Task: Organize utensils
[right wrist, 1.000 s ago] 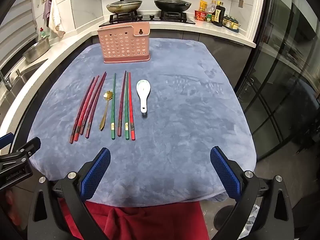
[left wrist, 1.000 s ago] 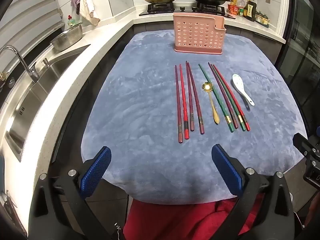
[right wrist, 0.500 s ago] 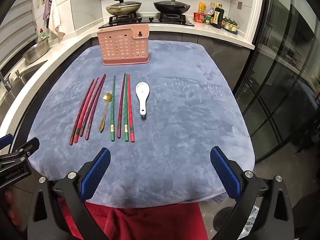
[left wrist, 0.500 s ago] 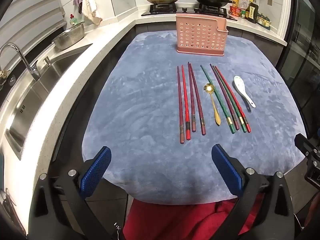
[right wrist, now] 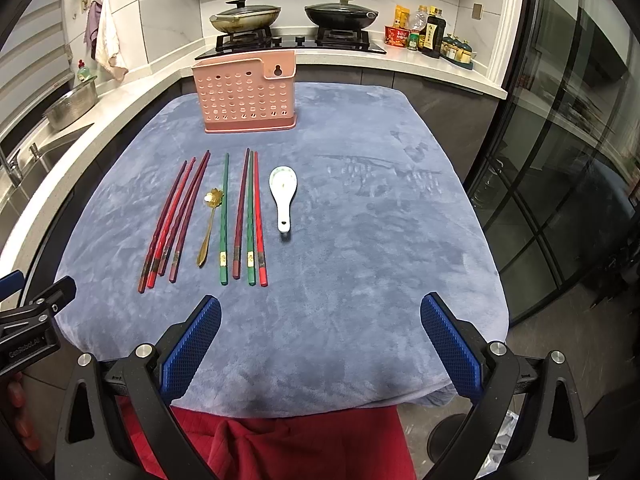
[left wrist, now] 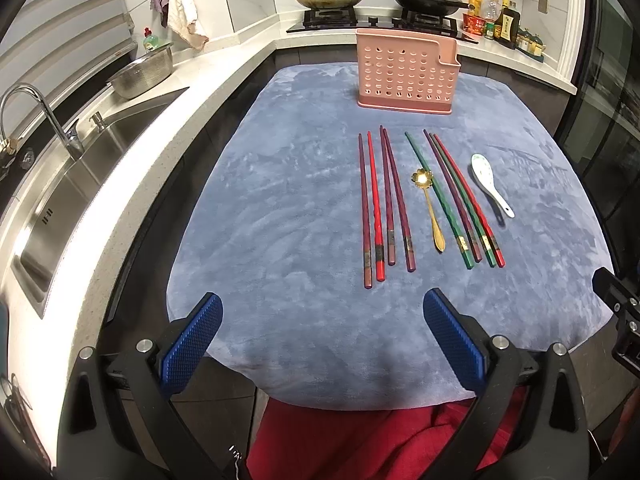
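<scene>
Several red, maroon and green chopsticks (left wrist: 376, 208) (right wrist: 240, 216) lie side by side on a blue-grey cloth (left wrist: 280, 220) (right wrist: 380, 240). Among them rests a gold flower-headed spoon (left wrist: 430, 208) (right wrist: 208, 224), and a white ceramic spoon (left wrist: 490, 184) (right wrist: 283, 196) lies to their right. A pink perforated utensil holder (left wrist: 406, 70) (right wrist: 246, 94) stands upright at the cloth's far end. My left gripper (left wrist: 320, 344) and right gripper (right wrist: 320, 344) hover wide open over the near edge, both holding nothing.
A steel sink (left wrist: 80, 184) with a tap (left wrist: 36, 112) and a metal bowl (left wrist: 142, 74) line the counter on the left. Two pans (right wrist: 292, 14) sit on the stove behind. Bottles (right wrist: 428, 34) stand at the back right, glass doors (right wrist: 560, 160) on the right. Red fabric (right wrist: 280, 440) hangs below.
Both grippers have tilted slightly, so the table sits a little lower in each view. The utensils have not moved and both grippers stay open.
</scene>
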Tool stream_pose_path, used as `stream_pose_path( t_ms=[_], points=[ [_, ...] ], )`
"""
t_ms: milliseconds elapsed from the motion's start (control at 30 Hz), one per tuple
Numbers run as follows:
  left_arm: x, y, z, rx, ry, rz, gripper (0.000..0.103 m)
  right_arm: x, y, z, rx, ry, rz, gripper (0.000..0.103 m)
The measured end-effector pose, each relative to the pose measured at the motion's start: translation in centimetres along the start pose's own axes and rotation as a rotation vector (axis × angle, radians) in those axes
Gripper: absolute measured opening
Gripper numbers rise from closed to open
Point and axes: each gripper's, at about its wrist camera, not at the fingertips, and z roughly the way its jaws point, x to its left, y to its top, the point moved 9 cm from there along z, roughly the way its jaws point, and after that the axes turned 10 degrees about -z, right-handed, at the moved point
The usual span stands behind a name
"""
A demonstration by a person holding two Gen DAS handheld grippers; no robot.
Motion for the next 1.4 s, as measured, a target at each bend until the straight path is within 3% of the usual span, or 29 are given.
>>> stream_pose_path(
  t_ms=[1400],
  points=[
    [-0.07,-0.28,-0.01,-0.002,0.001,-0.002,0.096,-0.01,0.17,0.14,-0.004,-0.002,0.003,0.096]
  ],
)
